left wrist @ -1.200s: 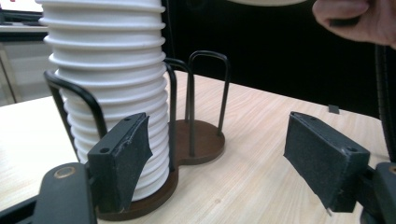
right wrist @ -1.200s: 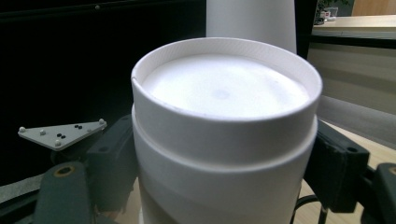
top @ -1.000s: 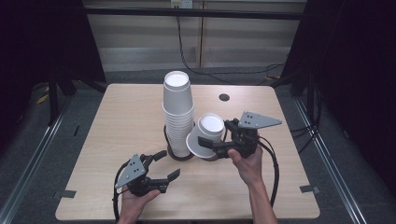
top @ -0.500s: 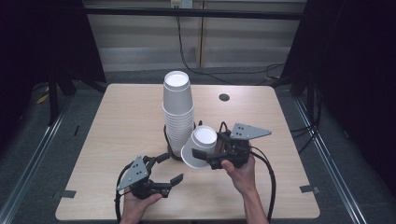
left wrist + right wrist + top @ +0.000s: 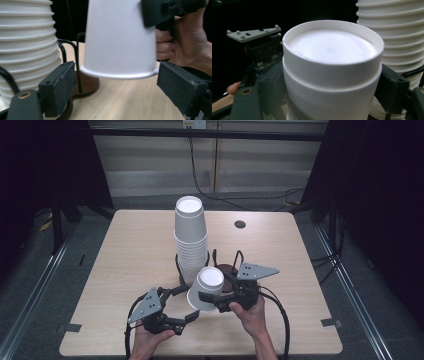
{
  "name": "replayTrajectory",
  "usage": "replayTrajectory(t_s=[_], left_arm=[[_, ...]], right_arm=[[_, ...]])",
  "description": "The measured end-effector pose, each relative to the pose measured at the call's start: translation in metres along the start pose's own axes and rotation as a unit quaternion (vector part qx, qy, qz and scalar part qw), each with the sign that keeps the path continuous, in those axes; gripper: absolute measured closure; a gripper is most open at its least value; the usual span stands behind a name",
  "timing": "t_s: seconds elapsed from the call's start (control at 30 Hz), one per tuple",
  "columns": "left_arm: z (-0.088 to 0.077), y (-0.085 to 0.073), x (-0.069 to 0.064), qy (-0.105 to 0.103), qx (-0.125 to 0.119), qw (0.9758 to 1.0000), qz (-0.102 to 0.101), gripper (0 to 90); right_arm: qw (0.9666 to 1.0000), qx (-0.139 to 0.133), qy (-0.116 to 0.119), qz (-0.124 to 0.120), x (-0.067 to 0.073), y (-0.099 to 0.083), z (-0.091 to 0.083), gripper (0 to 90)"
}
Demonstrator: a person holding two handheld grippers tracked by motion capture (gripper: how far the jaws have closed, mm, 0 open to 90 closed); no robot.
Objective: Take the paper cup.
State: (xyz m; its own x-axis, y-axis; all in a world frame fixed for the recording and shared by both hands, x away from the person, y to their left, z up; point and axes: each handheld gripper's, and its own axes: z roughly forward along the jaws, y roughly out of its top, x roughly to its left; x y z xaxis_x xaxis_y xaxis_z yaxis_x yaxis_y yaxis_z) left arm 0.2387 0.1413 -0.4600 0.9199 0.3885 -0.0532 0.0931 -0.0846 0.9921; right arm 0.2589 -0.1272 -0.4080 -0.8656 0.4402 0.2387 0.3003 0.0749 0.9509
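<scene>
**Inverted cup carried toward the front of the desk**

The right gripper (image 5: 210, 299) has its jaws clenched on the upper wall of an inverted white paper cup (image 5: 206, 288), base up, rim clear of the desk (image 5: 125, 250). Gripping high leaves the rim free to set down flat. The cup hangs near the front edge, just in front of the tall cup stack (image 5: 190, 240), which sits in a black wire holder (image 5: 79, 62) on a brown base at the desk's centre. The left gripper (image 5: 186, 319) lies low just left of the cup; its jaws, released and grasping nothing, have just been opening, flanking the rim, probably to receive or steady it.
</scene>
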Motion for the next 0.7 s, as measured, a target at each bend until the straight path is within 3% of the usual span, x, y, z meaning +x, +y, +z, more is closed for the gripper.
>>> replayTrajectory(t_s=[0.2, 0.33, 0.43, 0.7], left_arm=[[0.003, 0.002, 0.002, -0.010, 0.003, 0.9999, 0.001, 10.6], [0.006, 0.002, 0.002, -0.015, 0.008, 0.9998, -0.013, 11.1], [0.009, 0.001, 0.000, -0.008, 0.013, 0.9998, -0.010, 9.9], [0.014, 0.001, 0.002, -0.017, 0.014, 0.9997, -0.013, 8.8]], right_arm=[[0.9999, 0.005, 0.009, 0.001, 0.002, -0.003, 0.007, 21.1], [0.9998, 0.006, 0.018, -0.001, 0.005, -0.006, 0.013, 21.1], [0.9997, 0.005, 0.024, 0.001, 0.006, -0.008, 0.016, 21.1], [0.9993, 0.001, 0.035, 0.010, 0.006, -0.013, 0.021, 21.1]])
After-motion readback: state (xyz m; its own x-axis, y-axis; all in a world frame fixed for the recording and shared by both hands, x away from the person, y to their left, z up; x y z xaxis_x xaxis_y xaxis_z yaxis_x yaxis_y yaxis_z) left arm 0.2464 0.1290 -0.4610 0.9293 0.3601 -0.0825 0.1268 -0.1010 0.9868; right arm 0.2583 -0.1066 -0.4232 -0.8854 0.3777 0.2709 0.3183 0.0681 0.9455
